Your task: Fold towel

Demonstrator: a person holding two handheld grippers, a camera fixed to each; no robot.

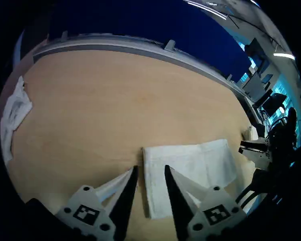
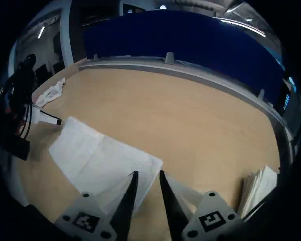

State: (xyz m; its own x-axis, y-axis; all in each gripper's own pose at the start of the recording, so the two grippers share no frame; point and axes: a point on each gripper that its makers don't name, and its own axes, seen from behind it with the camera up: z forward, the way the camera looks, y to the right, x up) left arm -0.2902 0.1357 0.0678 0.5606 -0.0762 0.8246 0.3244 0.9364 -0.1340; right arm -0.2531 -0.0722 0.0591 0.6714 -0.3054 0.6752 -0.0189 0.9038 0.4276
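A white towel (image 1: 190,172) lies flat on the wooden table (image 1: 110,100), folded into a rectangle. My left gripper (image 1: 150,168) is open and hovers low over the towel's left edge, one finger over bare wood and the other over the cloth. In the right gripper view the same towel (image 2: 98,160) spreads to the left, and my right gripper (image 2: 147,172) is open just above its near right corner. Each gripper shows small in the other's view, the right gripper (image 1: 247,148) at the towel's far end and the left gripper (image 2: 46,116) beside the opposite edge. Nothing is gripped.
A crumpled white cloth (image 1: 14,112) lies at the table's left end, also seen as a cloth (image 2: 50,92) far left. A stack of folded towels (image 2: 259,188) sits at the right. A grey rail and blue partition (image 2: 182,36) close the table's back.
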